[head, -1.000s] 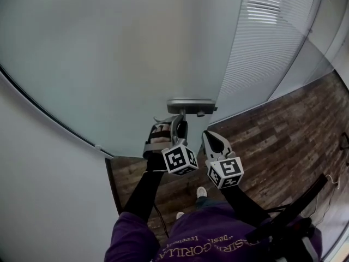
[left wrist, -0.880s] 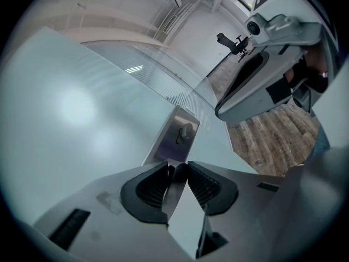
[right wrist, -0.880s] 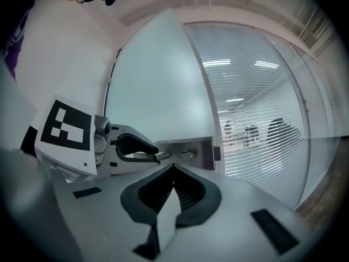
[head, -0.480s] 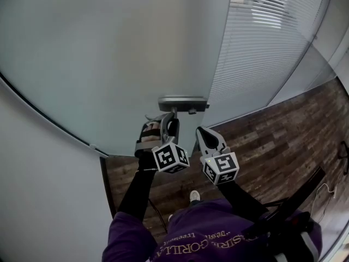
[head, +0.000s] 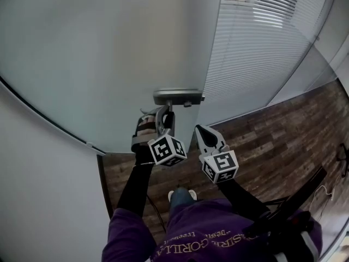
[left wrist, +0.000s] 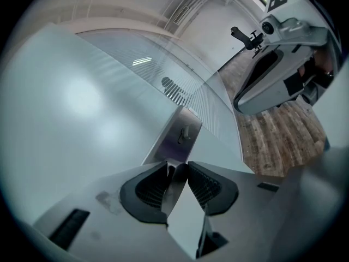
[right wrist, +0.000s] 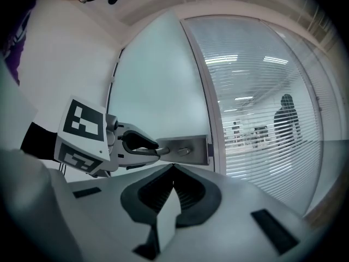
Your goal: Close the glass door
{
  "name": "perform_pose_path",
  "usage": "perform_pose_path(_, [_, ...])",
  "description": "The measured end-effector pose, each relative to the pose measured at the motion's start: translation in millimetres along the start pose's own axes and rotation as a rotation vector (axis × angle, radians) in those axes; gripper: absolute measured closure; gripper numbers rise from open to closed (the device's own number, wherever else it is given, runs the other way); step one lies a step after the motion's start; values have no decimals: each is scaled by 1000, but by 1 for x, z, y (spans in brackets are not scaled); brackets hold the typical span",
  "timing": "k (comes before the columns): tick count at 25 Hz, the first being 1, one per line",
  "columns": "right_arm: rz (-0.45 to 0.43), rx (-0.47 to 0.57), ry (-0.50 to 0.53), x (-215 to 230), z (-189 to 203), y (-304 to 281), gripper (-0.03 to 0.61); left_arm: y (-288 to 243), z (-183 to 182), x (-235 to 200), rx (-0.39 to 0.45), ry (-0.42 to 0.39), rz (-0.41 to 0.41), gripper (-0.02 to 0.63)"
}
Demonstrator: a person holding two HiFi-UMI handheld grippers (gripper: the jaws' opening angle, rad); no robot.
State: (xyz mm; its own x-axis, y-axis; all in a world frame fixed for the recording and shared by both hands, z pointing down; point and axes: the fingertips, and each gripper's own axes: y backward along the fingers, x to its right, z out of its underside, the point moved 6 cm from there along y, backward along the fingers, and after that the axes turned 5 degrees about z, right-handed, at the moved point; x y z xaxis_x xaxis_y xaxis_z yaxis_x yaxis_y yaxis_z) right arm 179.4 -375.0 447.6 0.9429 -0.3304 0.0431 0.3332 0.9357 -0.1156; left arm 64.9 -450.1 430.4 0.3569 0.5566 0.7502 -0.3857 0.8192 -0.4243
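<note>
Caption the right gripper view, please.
Left gripper grips the handle of the glass door; right gripper, shut and empty, hovers alongside.

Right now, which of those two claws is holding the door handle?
The left gripper: its jaws clamp the metal door handle. The right gripper hangs beside it with jaws together and nothing between them.

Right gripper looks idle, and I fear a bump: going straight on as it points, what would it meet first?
The right gripper would probably meet the metal handle plate on the frosted glass door; depth is unclear.
</note>
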Motion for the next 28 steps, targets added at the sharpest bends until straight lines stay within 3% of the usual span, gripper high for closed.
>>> perform_pose_path(8, [18, 0, 2, 6, -1, -16, 588, -16, -1, -5, 4, -3, 14, 500])
perform_pose_path(18, [54, -4, -5, 9, -30, -47, 588, -26, -11, -25, 20, 0, 30, 500])
perform_pose_path(28, [101, -9, -15, 4, -26, -93, 588, -59, -2, -41, 59, -20, 58, 500])
